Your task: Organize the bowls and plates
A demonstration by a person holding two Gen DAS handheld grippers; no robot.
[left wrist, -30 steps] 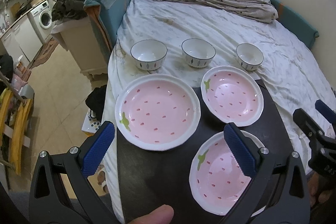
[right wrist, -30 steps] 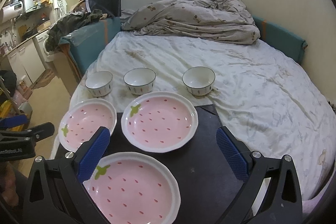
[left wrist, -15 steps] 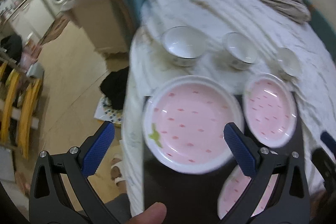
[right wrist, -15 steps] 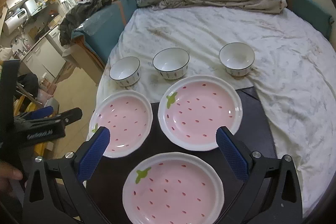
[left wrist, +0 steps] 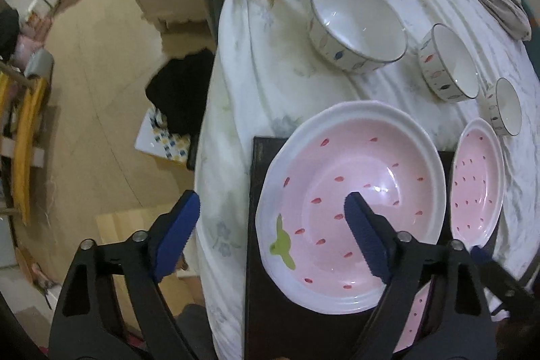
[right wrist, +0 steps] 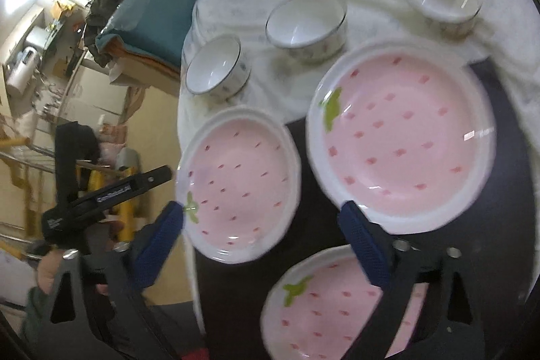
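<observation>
Three pink strawberry plates lie on a dark board (left wrist: 266,319) at the bed's edge, with three bowls in a row on the sheet (left wrist: 270,63) just beyond the board. The left plate (left wrist: 351,191) overhangs the board's far and left edges; the left gripper (left wrist: 270,235) points down over its left rim, one finger (left wrist: 364,242) above the plate's well, the other (left wrist: 177,231) out past the bed, above the floor. Its jaws are closing, with the rim between them but not yet pinched. The right gripper (right wrist: 263,242) has its jaws closing too, straddling the near edge of the same plate (right wrist: 236,184), nothing gripped.

Risks, as I judge them: a rim pinch on glazed ware may slip and tip the plate off the board toward the floor; both grippers crowding one plate could collide.

The plates are round, so no long axis; the left plate's green stem (left wrist: 281,247) points toward the left gripper, wells face up
</observation>
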